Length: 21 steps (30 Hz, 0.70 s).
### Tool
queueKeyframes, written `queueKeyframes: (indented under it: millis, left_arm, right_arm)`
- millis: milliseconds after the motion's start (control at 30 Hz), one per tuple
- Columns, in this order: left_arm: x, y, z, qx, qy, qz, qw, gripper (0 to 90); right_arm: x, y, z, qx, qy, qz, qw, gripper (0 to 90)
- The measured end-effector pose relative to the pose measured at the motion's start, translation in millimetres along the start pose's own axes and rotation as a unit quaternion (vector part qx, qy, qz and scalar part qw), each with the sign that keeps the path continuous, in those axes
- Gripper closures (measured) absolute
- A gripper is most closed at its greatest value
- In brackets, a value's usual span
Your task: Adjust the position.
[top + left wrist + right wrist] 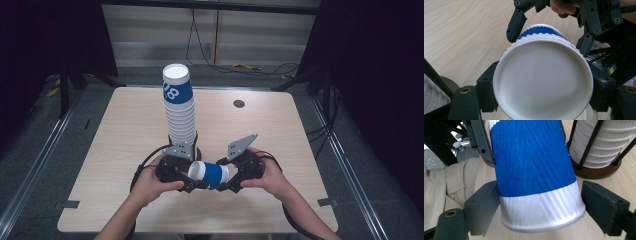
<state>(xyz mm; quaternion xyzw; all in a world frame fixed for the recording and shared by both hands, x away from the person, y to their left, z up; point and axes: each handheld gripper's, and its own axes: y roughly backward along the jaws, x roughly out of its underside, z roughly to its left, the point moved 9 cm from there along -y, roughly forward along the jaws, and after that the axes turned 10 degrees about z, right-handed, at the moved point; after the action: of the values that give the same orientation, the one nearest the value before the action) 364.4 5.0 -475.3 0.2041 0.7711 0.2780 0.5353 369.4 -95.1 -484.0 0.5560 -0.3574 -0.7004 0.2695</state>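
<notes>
Between the left gripper (192, 181) and the right gripper (223, 186) a blue-and-white paper cup (209, 173) is held lying level above the table (125, 135), base clamped by the left, rim end flanked by the right's unclosed pads, while "08" is read on the cup stack (179, 102) behind.

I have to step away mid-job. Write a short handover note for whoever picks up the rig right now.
Left gripper: shut on the blue-and-white cup, gripping its bottom end.
Right gripper: jaws around the cup's rim end; one pad touches, the other shows a gap, so no firm grip.
Cup stack: upside down in its wooden-based holder, behind the grippers.
Done: one cup held level above the table.
Left: probably finish the handover or place the cup.
</notes>
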Motion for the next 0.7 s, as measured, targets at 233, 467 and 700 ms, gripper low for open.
queueKeyframes:
  millis: [233, 467, 700]
  left_arm:
    - [-0.6, 0.0, -0.4, 0.005, 0.001, -0.005, 1.0, 27.3]
    - [0.4, -2.4, 0.4, -0.009, -0.005, 0.005, 0.9999, 25.3]
    - [2.1, -5.2, 0.1, -0.022, -0.021, 0.022, 0.9993, 20.2]
  right_arm:
    - [-0.7, 3.0, 0.8, 0.0, 0.003, 0.003, 1.0, 18.2]
    - [0.3, 3.5, 1.0, -0.004, -0.004, 0.0, 1.0, 19.5]
    - [0.2, 5.8, 0.5, 0.002, -0.003, 0.001, 1.0, 20.7]
